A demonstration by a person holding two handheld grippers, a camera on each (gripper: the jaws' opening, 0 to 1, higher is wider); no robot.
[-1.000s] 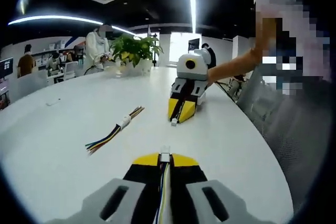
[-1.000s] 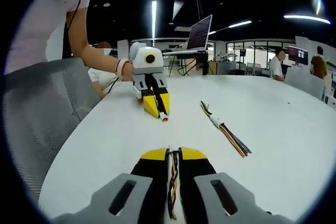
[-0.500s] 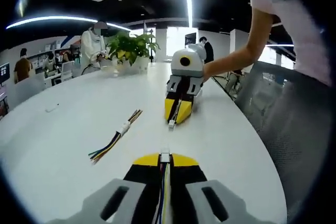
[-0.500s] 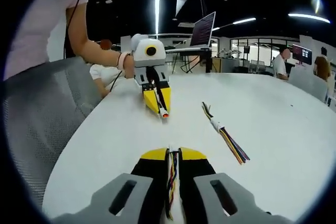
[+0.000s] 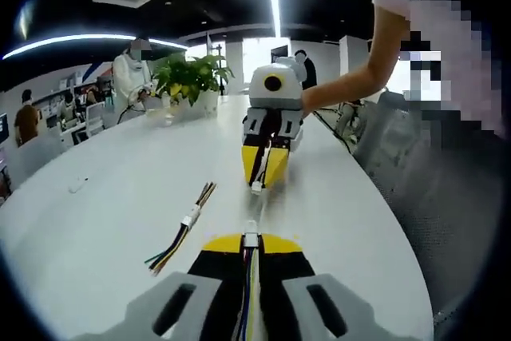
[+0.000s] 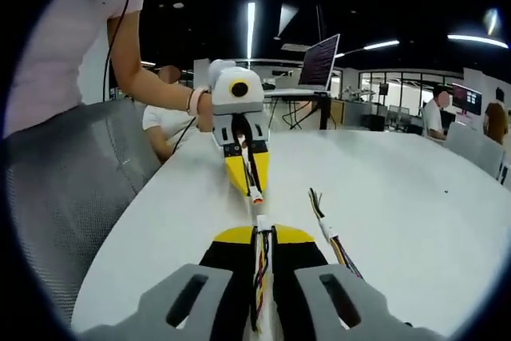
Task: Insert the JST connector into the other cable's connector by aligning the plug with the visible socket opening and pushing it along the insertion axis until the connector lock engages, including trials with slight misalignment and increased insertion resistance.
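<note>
Jaws of the left gripper (image 5: 251,247) rise at six o'clock in the left gripper view, yellow-tipped and pressed together on a bundle of coloured wires, with the white JST plug (image 5: 251,237) standing out just past the tips. Straight on at twelve o'clock from the plug, near but not touching, the right gripper (image 5: 258,185) points back with its own yellow jaws pinching the second cable, its white connector (image 5: 255,188) at the tip, low over the white table (image 5: 96,229). A spare cable (image 5: 185,224) with a white connector and fanned coloured wires lies flat on the table at about ten o'clock from the plug. Beyond it, a potted plant (image 5: 190,79) stands at the far side of the table, with a person just beside it at nine o'clock.

In the right gripper view the right gripper (image 6: 263,233) comes up at six o'clock, jaws closed on its wires with the white connector (image 6: 262,224) at the tip. Just beyond, at twelve o'clock, the left gripper (image 6: 254,194) faces it, its plug (image 6: 255,195) showing a reddish end, a small gap between the two connectors. The spare cable (image 6: 331,233) lies at about three o'clock. A grey mesh chair (image 6: 72,189) fills the nine o'clock side, and a laptop (image 6: 321,53) stands farther back.
</note>
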